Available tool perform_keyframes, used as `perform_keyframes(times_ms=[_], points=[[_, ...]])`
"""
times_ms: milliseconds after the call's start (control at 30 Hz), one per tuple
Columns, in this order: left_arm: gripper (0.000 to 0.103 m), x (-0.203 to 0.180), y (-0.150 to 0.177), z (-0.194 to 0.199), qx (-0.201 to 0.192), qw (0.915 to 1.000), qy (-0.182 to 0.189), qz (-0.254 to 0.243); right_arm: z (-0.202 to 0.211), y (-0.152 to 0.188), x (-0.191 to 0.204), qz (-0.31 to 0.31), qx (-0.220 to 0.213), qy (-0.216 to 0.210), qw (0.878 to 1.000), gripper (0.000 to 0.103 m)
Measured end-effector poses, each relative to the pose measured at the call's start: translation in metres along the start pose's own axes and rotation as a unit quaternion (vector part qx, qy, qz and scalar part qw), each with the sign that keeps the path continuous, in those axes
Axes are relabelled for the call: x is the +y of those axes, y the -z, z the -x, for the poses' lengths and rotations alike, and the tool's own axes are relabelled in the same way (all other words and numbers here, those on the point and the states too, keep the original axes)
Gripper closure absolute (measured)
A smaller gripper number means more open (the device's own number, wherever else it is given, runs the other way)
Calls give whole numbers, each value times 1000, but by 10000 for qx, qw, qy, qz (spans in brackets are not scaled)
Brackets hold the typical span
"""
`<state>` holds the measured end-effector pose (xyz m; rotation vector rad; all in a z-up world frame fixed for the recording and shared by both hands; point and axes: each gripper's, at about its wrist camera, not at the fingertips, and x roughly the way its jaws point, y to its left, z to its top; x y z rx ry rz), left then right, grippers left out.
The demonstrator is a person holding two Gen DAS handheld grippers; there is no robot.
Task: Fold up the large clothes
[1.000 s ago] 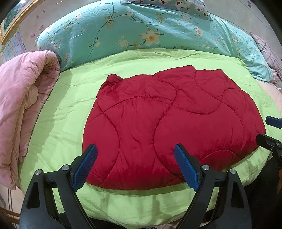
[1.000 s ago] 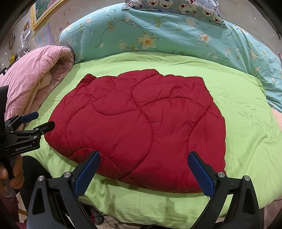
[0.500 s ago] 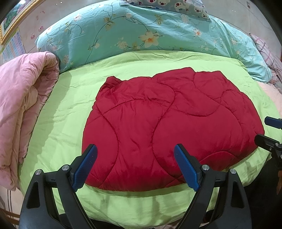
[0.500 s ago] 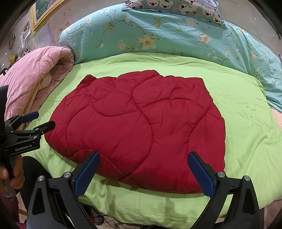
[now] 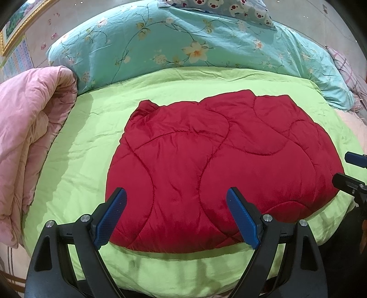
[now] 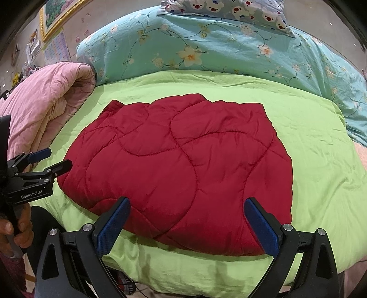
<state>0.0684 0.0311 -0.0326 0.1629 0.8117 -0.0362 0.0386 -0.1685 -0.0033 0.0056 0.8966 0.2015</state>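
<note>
A red quilted garment (image 5: pixel 220 165) (image 6: pixel 183 167) lies folded and flat on the lime green bedspread (image 5: pixel 80 149) (image 6: pixel 321 160). My left gripper (image 5: pixel 176 194) hovers open above the garment's near edge, its blue pads wide apart with nothing between them. My right gripper (image 6: pixel 185 204) is likewise open over the near edge, a little further right. In the right wrist view the left gripper (image 6: pixel 49 160) appears at the left edge, held by a hand (image 6: pixel 16 231). The right gripper's fingers (image 5: pixel 348 181) show at the right edge of the left wrist view.
A rolled pink quilt (image 5: pixel 29 137) (image 6: pixel 45 107) lies along the bed's left side. A teal floral duvet (image 5: pixel 195 45) (image 6: pixel 218 43) and a bear-print pillow (image 6: pixel 229 11) are piled at the head. The bed's front edge drops away just below the grippers.
</note>
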Motion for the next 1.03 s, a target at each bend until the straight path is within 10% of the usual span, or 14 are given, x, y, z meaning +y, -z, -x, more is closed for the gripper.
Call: perform_keyframes(times_ms=[1033], points=[[14,-10,-4,-3,-36,9999,66,-87,-15,-6,-5,-96,47,-134,9999,3]])
